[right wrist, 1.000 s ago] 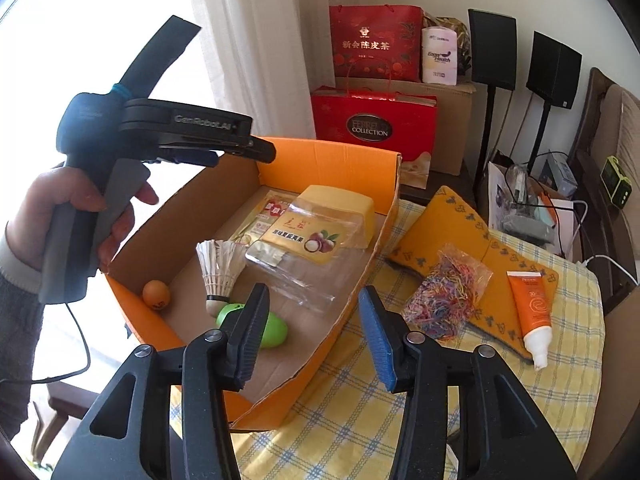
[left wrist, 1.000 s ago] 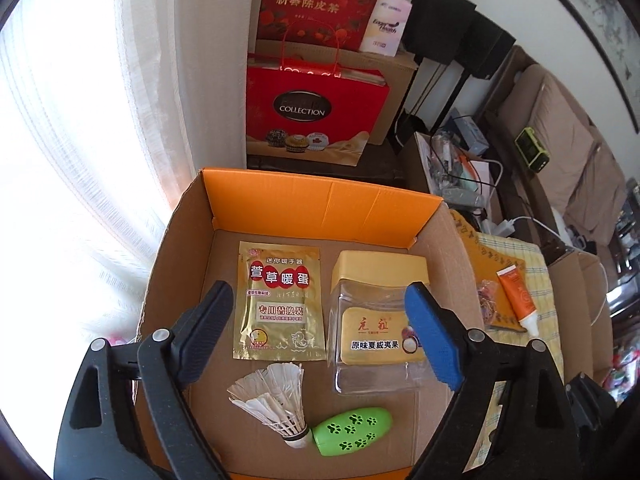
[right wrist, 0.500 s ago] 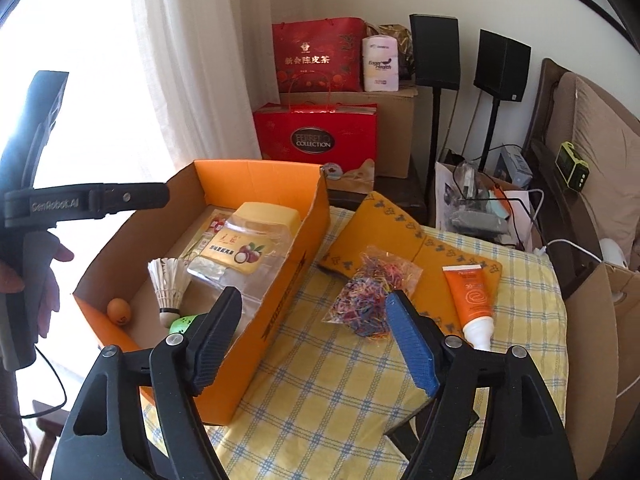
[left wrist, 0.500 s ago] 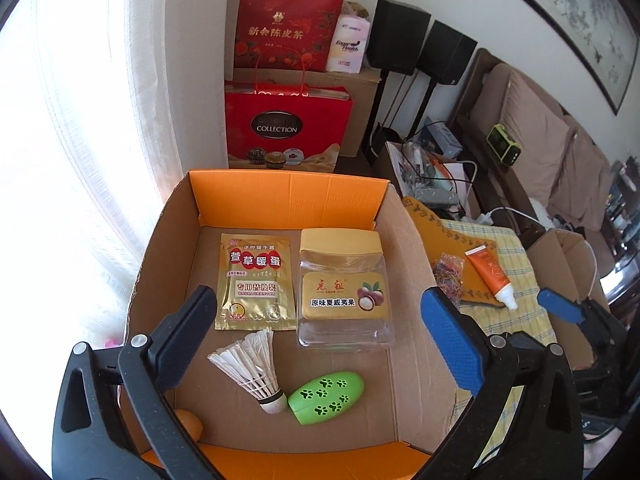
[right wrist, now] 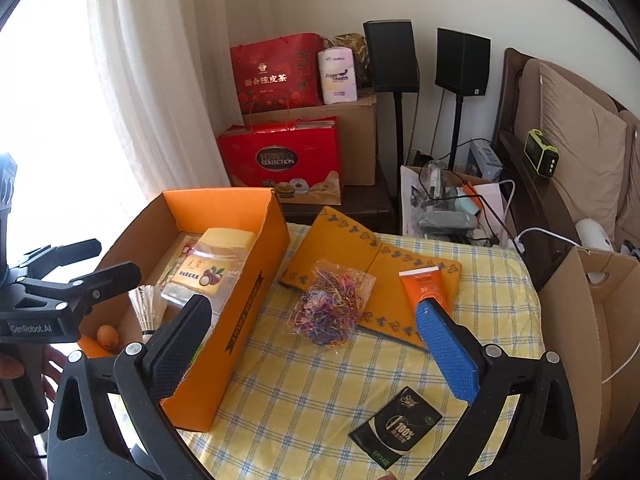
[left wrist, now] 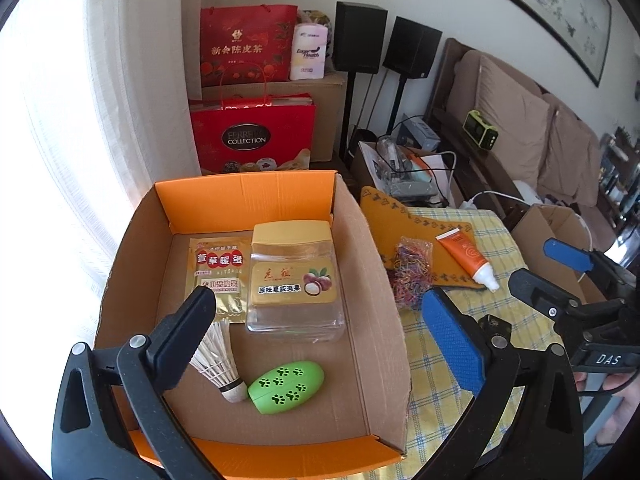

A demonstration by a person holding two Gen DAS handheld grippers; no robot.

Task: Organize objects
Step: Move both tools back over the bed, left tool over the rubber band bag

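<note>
Your left gripper (left wrist: pixel 320 344) hangs over the orange cardboard box (left wrist: pixel 352 264), fingers spread wide and holding nothing; your right gripper (right wrist: pixel 316 350) is likewise spread and empty above the checked tablecloth (right wrist: pixel 304 392). The clear jar (left wrist: pixel 294 284), shuttlecock (left wrist: pixel 218 360) and green case (left wrist: pixel 286 386) lie inside the box. The rubber-band bag (right wrist: pixel 330 306), orange tube (right wrist: pixel 426 288) and black packet (right wrist: pixel 396 432) lie outside on the cloth.

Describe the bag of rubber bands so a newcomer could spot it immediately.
Start at the orange cardboard box on the yellow checked tablecloth. Just right of it, on the orange mat's near edge, lies the bag of rubber bands: clear, crinkly, stuffed with tangled multicoloured loops, unlike the solid orange tube beside it.
</note>
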